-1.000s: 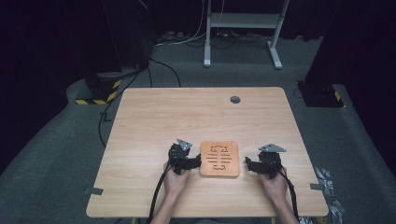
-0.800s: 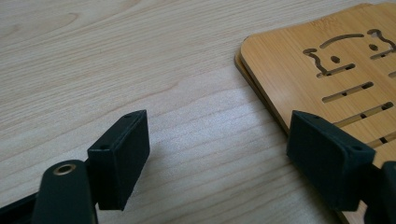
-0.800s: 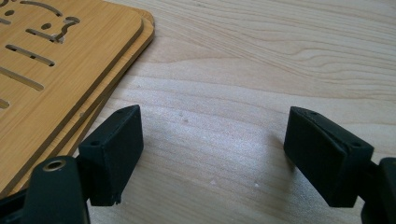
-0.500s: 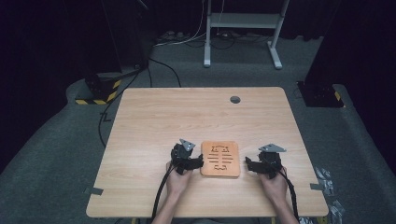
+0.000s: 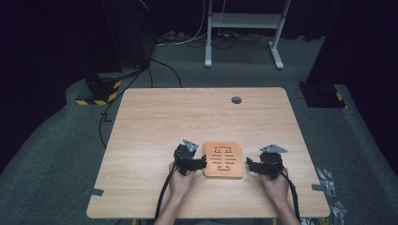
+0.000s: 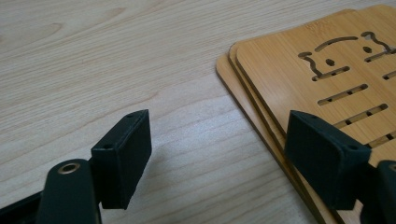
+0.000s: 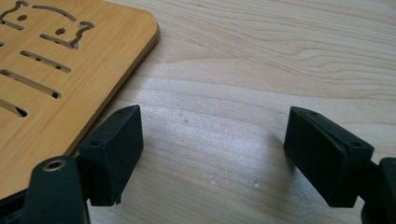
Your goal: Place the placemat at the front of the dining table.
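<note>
stack of bamboo boards lies flat on the near middle of the wooden table, slots and a cut-out pattern in the top board; the left gripper view shows three stacked edges. left gripper sits just beside the stack's left edge, jaws spread, one jaw over the boards' edge, nothing pinched. right gripper is near the stack's right edge, jaws spread over bare table, holding nothing. grey round cap at the table's far side.
</note>
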`<state>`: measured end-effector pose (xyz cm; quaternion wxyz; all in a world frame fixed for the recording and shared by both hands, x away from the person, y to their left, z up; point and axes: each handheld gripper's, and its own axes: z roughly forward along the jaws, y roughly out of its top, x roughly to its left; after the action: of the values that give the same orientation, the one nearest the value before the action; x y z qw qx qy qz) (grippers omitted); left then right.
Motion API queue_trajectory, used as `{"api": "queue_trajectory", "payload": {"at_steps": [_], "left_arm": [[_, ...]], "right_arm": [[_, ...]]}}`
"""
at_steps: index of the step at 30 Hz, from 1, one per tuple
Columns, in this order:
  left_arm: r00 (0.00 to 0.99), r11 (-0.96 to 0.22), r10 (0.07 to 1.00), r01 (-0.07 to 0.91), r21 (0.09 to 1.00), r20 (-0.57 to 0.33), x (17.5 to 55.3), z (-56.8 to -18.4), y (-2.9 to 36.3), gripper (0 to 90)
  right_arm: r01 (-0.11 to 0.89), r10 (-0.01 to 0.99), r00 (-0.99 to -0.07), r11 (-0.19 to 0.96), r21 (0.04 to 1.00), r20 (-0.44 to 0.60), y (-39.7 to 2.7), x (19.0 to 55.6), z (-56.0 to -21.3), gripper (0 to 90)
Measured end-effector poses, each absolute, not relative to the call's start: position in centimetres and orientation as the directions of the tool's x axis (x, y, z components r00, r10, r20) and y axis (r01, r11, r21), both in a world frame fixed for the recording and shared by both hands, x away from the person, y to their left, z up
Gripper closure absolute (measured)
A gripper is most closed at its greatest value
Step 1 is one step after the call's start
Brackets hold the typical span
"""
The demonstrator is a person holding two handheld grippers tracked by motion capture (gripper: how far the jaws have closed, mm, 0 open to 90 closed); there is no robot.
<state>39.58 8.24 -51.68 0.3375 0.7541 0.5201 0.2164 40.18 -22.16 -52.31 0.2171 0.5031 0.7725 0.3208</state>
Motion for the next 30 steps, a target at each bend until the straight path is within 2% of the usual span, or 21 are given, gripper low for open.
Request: {"api": "queue_trajectory", "payload": {"at_steps": [12,24,30], "left_arm": [[0.385,-0.227,0.922,0.628,0.744,-0.045,39.5,-51.5,7.6,23.0],[0.365,-0.242,0.931,0.634,0.735,-0.008,39.4,-51.4,7.9,22.2],[0.397,-0.255,0.918,0.628,0.735,-0.020,39.4,-51.7,7.0,22.5]], "right_arm": [[0.638,0.917,-0.399,0.287,0.714,-0.012,-22.1,40.2,-52.3,19.6],[0.638,0.917,-0.400,0.288,0.714,-0.013,-22.2,40.2,-52.3,19.6],[0.638,0.917,-0.399,0.287,0.714,-0.012,-22.1,40.2,-52.3,19.6]]}}
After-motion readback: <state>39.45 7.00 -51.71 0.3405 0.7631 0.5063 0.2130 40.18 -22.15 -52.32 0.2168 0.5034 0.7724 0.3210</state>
